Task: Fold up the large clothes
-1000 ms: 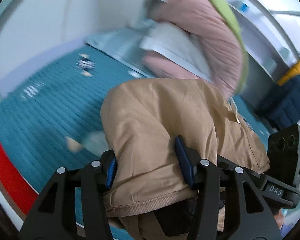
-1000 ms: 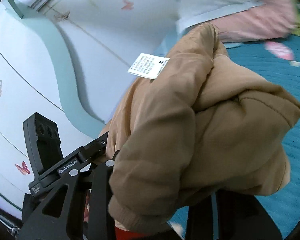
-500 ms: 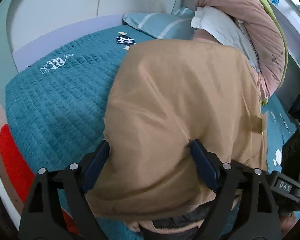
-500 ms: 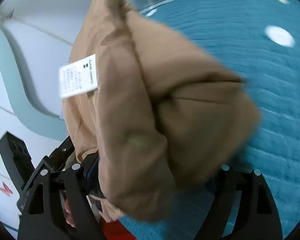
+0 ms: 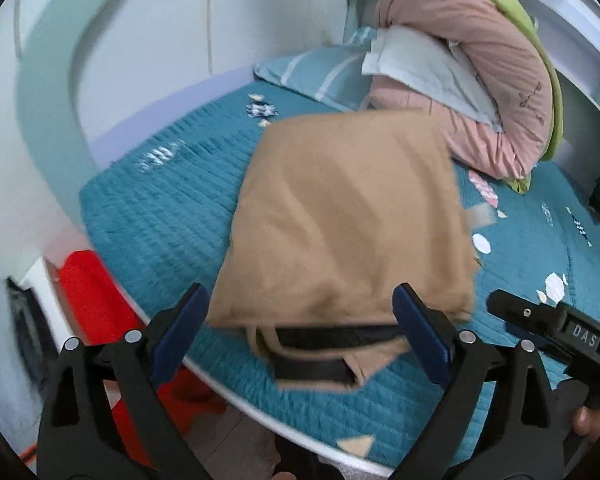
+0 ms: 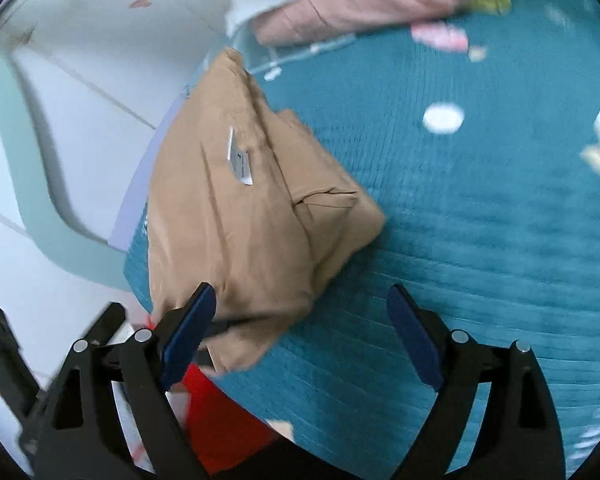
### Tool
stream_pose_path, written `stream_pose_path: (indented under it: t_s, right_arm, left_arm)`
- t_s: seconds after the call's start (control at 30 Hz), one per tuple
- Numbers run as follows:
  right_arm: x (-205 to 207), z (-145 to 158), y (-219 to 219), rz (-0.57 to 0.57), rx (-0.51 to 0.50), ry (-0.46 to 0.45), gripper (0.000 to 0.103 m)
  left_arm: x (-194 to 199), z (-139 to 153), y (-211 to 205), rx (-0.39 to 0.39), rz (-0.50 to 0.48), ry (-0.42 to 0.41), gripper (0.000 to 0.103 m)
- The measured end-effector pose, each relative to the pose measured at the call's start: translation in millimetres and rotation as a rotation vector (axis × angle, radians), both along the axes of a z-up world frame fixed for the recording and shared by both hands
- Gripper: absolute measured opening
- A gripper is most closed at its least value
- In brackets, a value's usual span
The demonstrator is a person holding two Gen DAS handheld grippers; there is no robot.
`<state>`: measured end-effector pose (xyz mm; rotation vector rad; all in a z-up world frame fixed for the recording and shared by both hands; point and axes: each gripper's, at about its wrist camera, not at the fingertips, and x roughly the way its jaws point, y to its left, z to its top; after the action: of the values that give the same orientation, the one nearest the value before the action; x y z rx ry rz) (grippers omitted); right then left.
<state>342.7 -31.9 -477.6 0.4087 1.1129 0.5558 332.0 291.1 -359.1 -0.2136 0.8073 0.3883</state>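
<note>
A folded tan garment (image 5: 348, 220) lies on the teal quilted bed (image 5: 160, 208), with a black band showing at its near edge. In the right wrist view the garment (image 6: 236, 208) shows a white label on top. My left gripper (image 5: 300, 332) is open, its blue pads either side of the garment's near edge without gripping it. My right gripper (image 6: 300, 332) is open and empty, just to the right of the garment, above the bed (image 6: 480, 240).
A pink duvet (image 5: 480, 60) with a white pillow and a green cloth is piled at the head of the bed. A striped blue pillow (image 5: 316, 72) lies by the wall. A red object (image 5: 96, 300) stands below the bed's near edge.
Both grippers held the tan garment a second ago. They have opened and let it go, and it now lies on the bed. Both grippers have drawn back from it.
</note>
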Motion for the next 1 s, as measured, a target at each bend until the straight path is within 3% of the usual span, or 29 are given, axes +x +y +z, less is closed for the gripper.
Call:
stream_pose_path:
  t_s: [0.2, 0.33, 0.5, 0.67, 1.0]
  right_arm:
    - [-36.1, 69.7, -11.8, 0.037, -0.076, -0.177, 0.084]
    - [-94.4, 119.1, -34.1, 0.051, -0.175, -0.312, 0.087]
    - [-158.2, 171.6, -60.1, 0.01, -0.229, -0.45, 0.091]
    - [-207.6, 209.5, -78.1, -0.036, -0.225, -0.576, 0.094]
    - [-273.2, 265.2, -95.9, -0.082, -0.222, -0.739, 0.096]
  left_arm:
    - [-56.4, 57.8, -45.3, 0.03, -0.012, -0.074, 0.098]
    - [-96.4, 99.3, -80.4, 0.039, -0.037, -0.145, 0.098]
    - [-137.3, 144.0, -120.6, 0.059, -0.074, -0.201, 0.098]
    - [-178.7, 181.6, -155.1, 0.147, -0.086, -0.256, 0.098]
    - [-245.6, 232.2, -193.9, 0.197, -0.096, -0.394, 0.098]
